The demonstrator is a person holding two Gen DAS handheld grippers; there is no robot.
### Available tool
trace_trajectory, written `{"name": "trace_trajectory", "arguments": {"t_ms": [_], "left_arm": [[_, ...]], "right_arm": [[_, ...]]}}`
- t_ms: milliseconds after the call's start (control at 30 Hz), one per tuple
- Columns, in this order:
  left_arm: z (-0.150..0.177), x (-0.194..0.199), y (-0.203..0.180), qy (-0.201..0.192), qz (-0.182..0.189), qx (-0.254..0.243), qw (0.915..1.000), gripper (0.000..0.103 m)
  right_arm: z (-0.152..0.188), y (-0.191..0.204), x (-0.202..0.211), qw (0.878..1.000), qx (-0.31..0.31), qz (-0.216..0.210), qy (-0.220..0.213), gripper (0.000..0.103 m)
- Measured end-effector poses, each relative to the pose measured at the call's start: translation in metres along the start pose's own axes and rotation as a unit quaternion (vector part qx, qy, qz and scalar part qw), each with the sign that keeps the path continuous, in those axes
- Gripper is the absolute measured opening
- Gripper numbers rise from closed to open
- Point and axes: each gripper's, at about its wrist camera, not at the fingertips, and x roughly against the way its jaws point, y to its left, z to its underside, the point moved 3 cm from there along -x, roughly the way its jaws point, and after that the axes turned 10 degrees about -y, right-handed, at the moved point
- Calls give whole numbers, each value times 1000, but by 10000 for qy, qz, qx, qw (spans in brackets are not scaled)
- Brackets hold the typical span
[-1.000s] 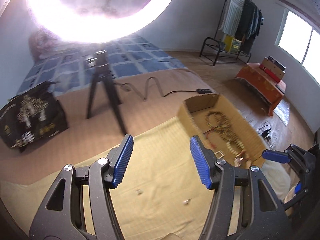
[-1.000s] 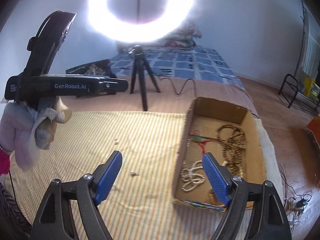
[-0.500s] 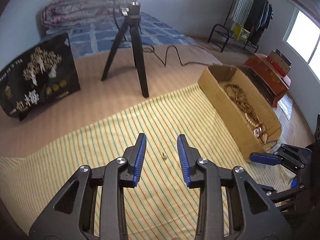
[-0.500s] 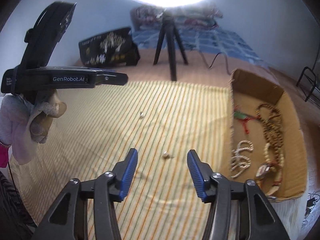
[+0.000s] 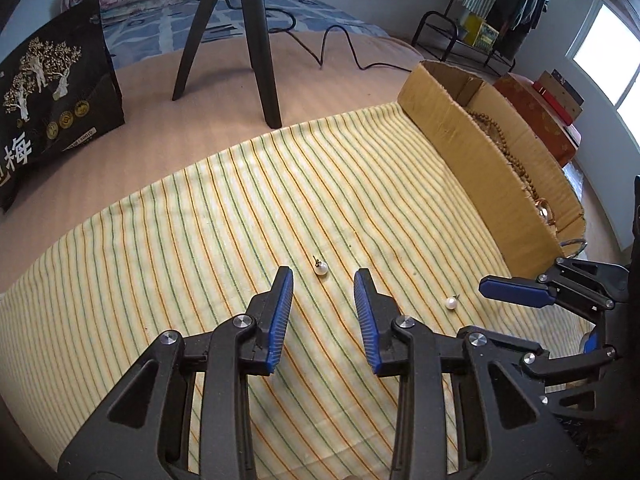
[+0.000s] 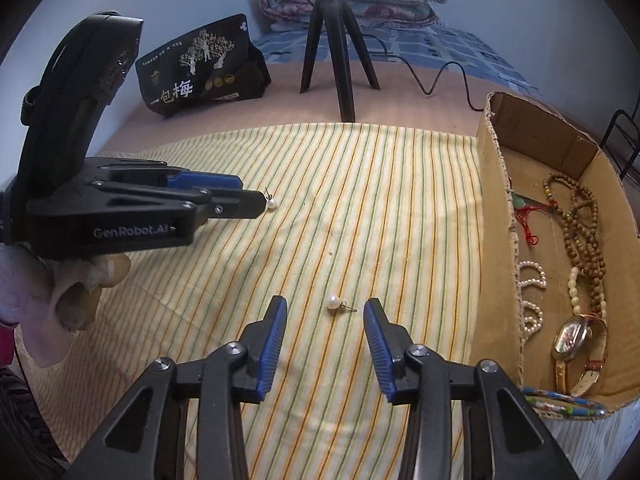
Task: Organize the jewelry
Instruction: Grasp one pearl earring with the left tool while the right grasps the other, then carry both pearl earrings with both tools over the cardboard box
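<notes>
The left hand-held gripper (image 5: 323,292) is partly open over the striped cloth (image 5: 200,216) on the bed, gripping nothing; a pearl earring (image 5: 321,268) lies just beyond its fingertips, apart from both pads. The right hand-held gripper (image 6: 325,316) is closing, its jaws still apart, with a second pearl earring (image 6: 333,302) lying on the cloth between the fingertips, untouched. Along the cloth's right edge stands a cardboard box (image 6: 496,216) holding bead strings (image 6: 580,224), a watch (image 6: 570,336) and a pearl strand (image 6: 530,292); its near corner is cut off. Farther back stand a tripod (image 6: 340,52) and a black bag (image 6: 200,64).
</notes>
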Motion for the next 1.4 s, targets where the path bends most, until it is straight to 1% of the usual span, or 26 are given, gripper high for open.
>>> {"name": "trace_trajectory", "arguments": {"t_ms": [167,233,400,467,500,533,700,767,867,1033,1400], "left_arm": [[1,-10,0,47,-37,-56,10000,30],[1,-16,-1,79,-50,-74,9999,23],[2,-24,-3,99,-22,-138,9999,23],[1,-26,-4,85,-21,-181,9998,23],[1,-27,-4,82,-22,-196,9998,22],[1,-28,-4,80,-32,-201,9998,19],[1,-30,0,62,-74,-189,9998,12],[1,-31,2,48,-88,-163,9998,8],[-1,-32,5,38,-71,-88,9999,7],[0,-28,5,1,-101,-113,9999,7],[0,-11,10,-83,-187,-92,9997,6]], "right_arm": [[1,3,-7,9999,75,-2,75,39],[2,5,-10,9999,95,-17,119,38],[3,4,-13,9998,110,5,160,37],[3,2,-15,9998,84,15,180,35],[3,1,-16,9998,75,17,183,35],[3,1,-17,9998,66,17,189,34],[4,0,-21,9996,132,88,215,28],[3,-1,-21,9997,118,96,208,21],[2,-5,-22,9997,47,93,206,14],[2,-5,-21,9998,49,36,192,9],[-2,-2,-10,9999,88,-16,59,9]]}}
